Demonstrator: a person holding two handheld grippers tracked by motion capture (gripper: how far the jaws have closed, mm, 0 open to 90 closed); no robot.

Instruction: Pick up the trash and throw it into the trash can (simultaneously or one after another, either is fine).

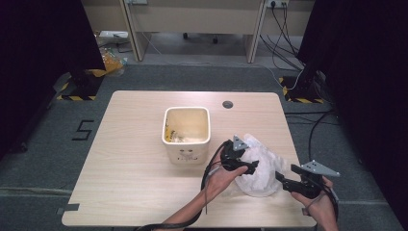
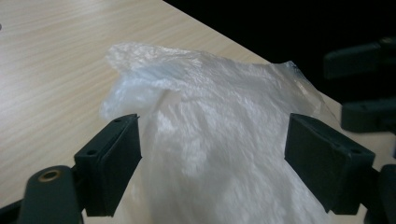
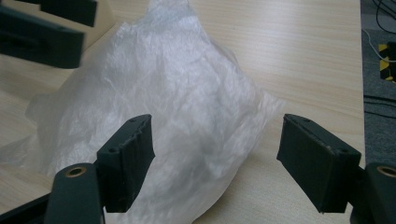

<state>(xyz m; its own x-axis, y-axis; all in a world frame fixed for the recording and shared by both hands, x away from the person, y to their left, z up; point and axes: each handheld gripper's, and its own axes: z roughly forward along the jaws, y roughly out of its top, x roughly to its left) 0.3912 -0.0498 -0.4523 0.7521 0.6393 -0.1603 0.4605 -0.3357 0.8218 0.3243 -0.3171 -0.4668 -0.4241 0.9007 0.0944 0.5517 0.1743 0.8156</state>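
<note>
The plastic bag (image 1: 261,166) I am working on is lying crumpled in a loose, translucent white heap just to the right of the cream bin (image 1: 187,134), its wrinkled film bunching upward into a peak.

Both forearms come in from the near edge. The left gripper (image 1: 251,166) sits ahead of the left hand (image 1: 222,177), pointing to the right, its jaws spread wide. The right gripper (image 1: 281,179), held in the right hand (image 1: 318,203), points left toward it, jaws likewise spread wide.
</note>
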